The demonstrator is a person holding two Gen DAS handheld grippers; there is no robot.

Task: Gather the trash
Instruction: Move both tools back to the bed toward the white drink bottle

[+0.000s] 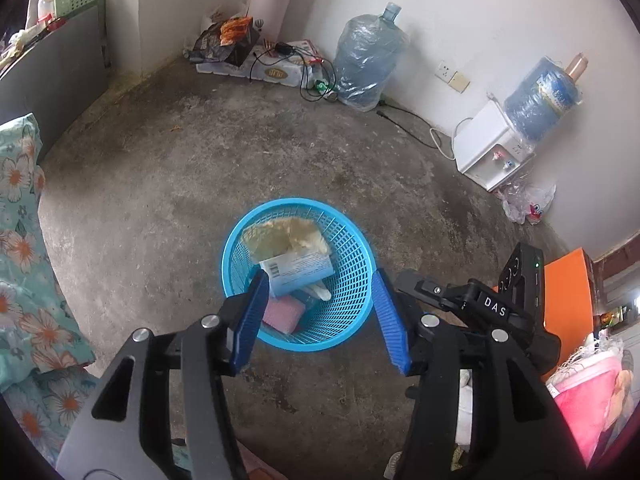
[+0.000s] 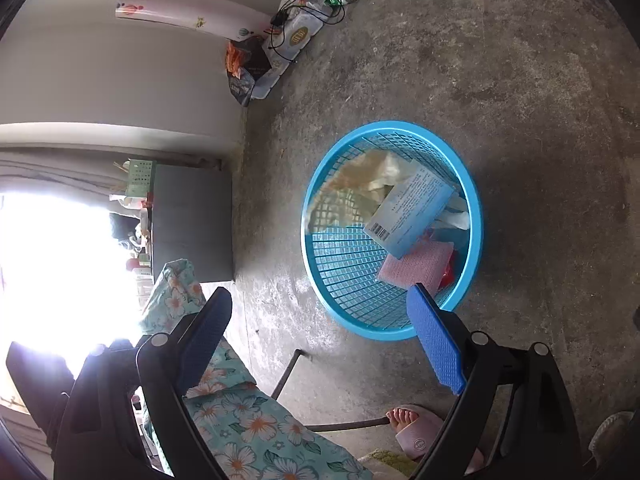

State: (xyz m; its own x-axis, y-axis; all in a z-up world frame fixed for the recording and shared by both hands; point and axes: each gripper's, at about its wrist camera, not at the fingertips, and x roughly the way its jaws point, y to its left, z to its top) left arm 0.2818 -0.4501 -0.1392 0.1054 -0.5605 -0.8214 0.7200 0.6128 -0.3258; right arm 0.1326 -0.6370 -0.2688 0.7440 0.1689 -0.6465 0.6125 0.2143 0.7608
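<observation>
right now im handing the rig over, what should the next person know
Left tool: open, empty, hovering above the blue basket.
Right tool: open, empty, beside the basket's near rim.
Basket stands upright on the concrete floor.
Done: inside it lie a pale blue box, a pink sponge, crumpled yellowish wrapping and white scraps.
Left: a plastic bag lies by the water dispenser and clutter sits in the far corner; whether those count as trash I cannot tell.
</observation>
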